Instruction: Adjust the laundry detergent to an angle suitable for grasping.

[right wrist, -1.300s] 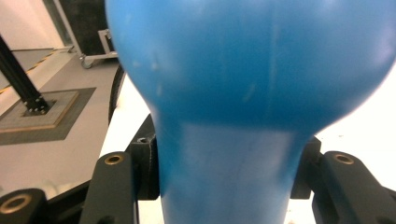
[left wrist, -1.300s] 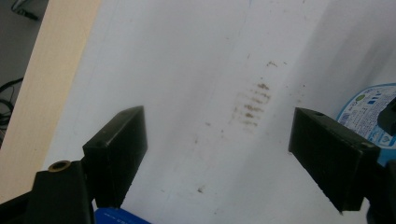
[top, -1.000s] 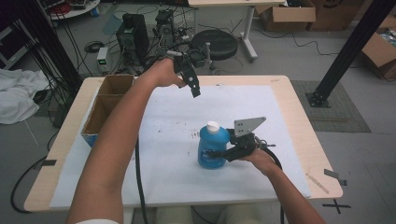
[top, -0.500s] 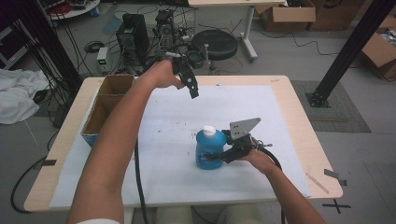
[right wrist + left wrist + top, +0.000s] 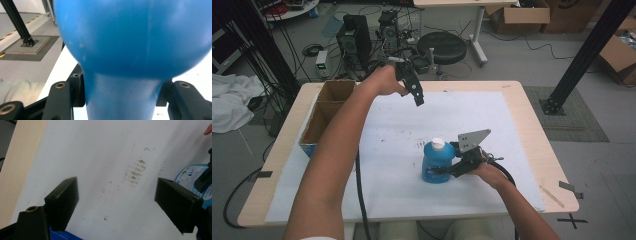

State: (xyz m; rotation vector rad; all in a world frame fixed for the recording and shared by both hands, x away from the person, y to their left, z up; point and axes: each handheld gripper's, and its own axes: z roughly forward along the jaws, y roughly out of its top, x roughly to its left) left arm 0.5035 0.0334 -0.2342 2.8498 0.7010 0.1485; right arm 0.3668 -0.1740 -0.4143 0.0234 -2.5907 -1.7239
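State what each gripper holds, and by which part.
Right gripper clamps the blue bottle around its lower body. Left gripper is open, holding nothing.

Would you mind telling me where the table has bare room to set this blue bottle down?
The white sheet lies bare between the blue bottle and the table's far edge, and along the near edge left of the bottle. The left side is crowded by the cardboard box. The right gripper grips the bottle; the left gripper hovers open.
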